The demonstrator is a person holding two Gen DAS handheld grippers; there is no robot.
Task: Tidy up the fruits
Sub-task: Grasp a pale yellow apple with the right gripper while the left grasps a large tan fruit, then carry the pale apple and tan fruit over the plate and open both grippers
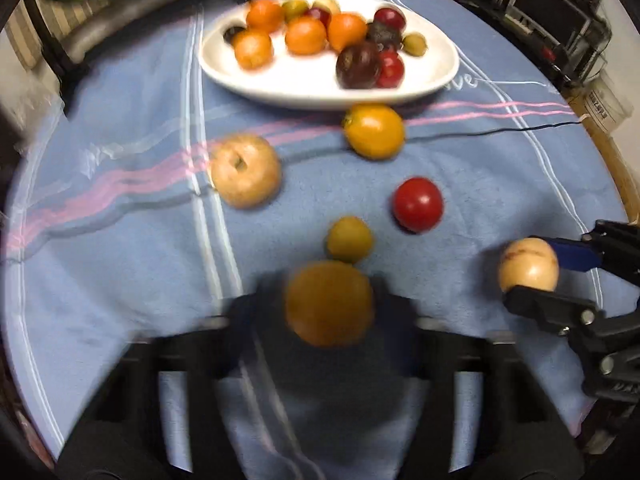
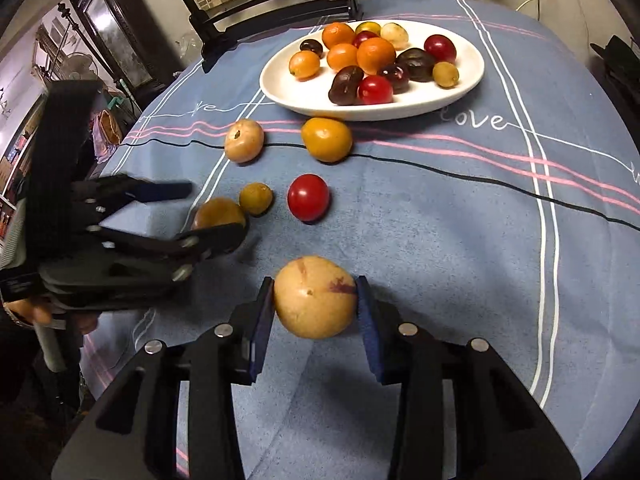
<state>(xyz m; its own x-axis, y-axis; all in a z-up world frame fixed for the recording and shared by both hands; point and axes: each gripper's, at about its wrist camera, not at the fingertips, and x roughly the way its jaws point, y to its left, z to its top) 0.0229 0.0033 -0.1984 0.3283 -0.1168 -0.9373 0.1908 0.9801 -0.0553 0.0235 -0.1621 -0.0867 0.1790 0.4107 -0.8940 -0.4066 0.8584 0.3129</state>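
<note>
Fruits still loose lie on the cloth (image 2: 420,240) between both claws and the plate (image 2: 472,76), which sits straight ahead at the far side. Right gripper (image 2: 316,304) pinches a pale fruit (image 2: 315,302) side to side; left gripper (image 1: 330,304) looks closed around an orange fruit (image 1: 329,303), though blur hides contact.

Right tongs (image 2: 316,304) clamp a fruit; left tongs (image 1: 330,304), blurred, seemingly grip another.
</note>
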